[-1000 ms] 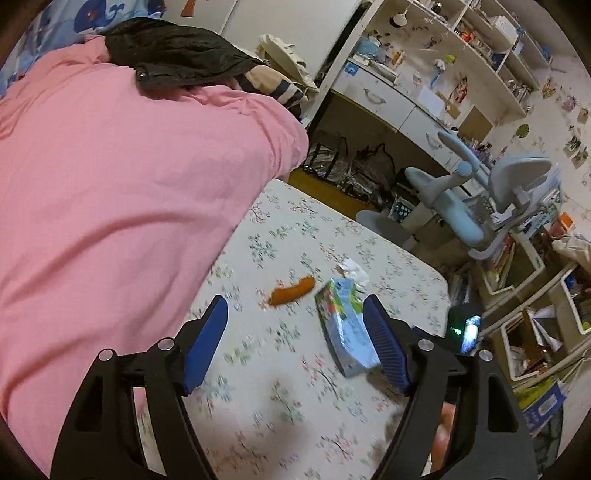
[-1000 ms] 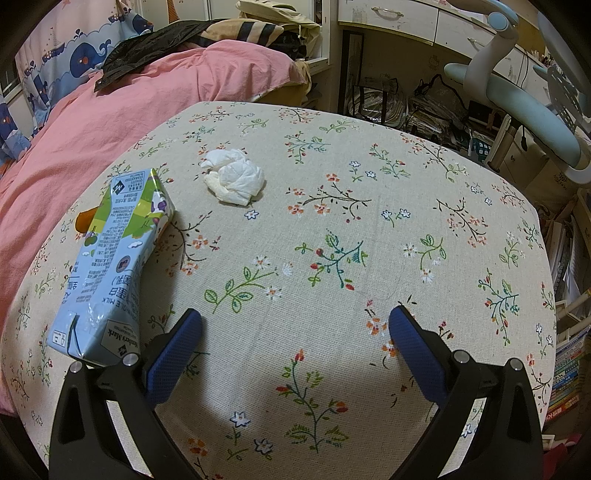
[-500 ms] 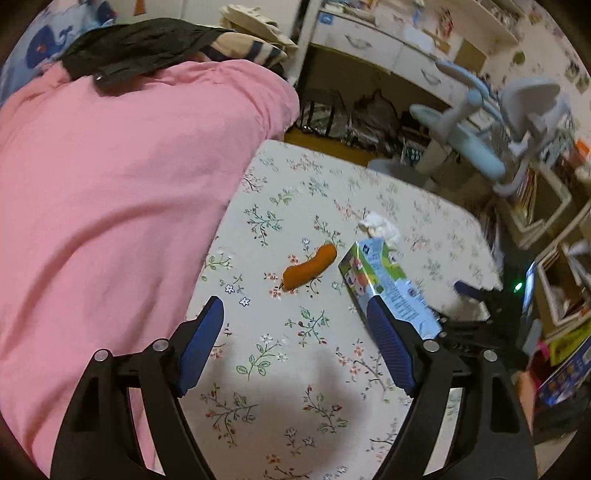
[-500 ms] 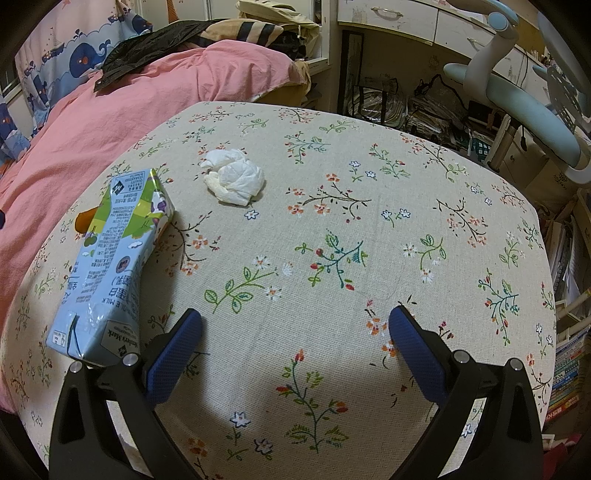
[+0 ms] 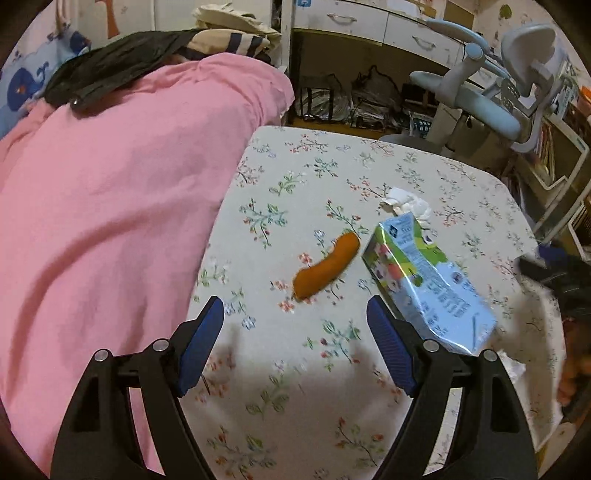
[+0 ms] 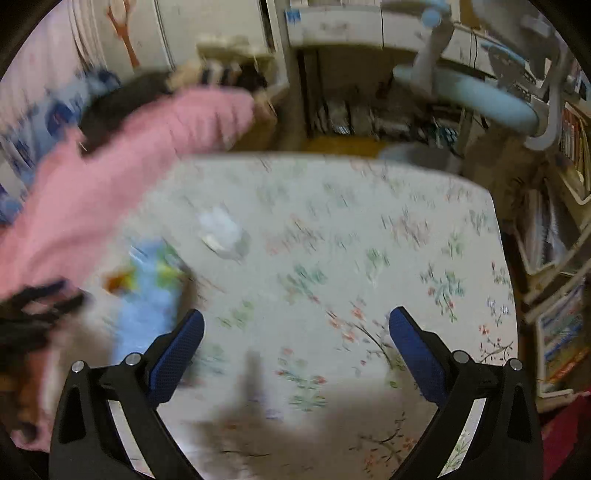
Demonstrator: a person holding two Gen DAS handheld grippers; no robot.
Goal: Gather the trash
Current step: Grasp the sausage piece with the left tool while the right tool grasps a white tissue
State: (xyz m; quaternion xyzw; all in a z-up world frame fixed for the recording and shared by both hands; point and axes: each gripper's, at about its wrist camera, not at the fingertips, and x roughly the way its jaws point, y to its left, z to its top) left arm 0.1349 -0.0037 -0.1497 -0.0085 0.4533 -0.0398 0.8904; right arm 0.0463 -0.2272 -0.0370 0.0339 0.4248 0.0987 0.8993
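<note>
Now the left tongs (image 5: 295,321) hang lower and nearer over the surface (image 5: 424,166) than a second ago, rolled so the room sits more upright in their view, and the orange sausage-shaped scrap (image 5: 327,266) lies just ahead of their gap and slightly right of its middle. Their jaws stand wide apart with nothing between them. The milk carton (image 5: 424,284) lies on its side just right of that scrap, its near end beside the right blue pad, and the crumpled tissue (image 5: 406,201) sits behind the carton's far end. Meanwhile the right tongs (image 6: 295,343) have lifted away from the surface; their view is smeared by motion, the jaws spread wide and empty, with the carton (image 6: 147,295) and tissue (image 6: 219,229) only blurs to the left. By my reading the left side is lining up a first pick, probably the orange scrap, and no piece has been collected yet. All three pieces rest on a floral cloth covering the surface. A bed with a pink blanket (image 5: 110,221) and a dark garment (image 5: 110,66) butts against its left side; beyond stand a pale blue chair (image 5: 491,96), white drawers (image 5: 369,26) and bags on the floor beneath them.
</note>
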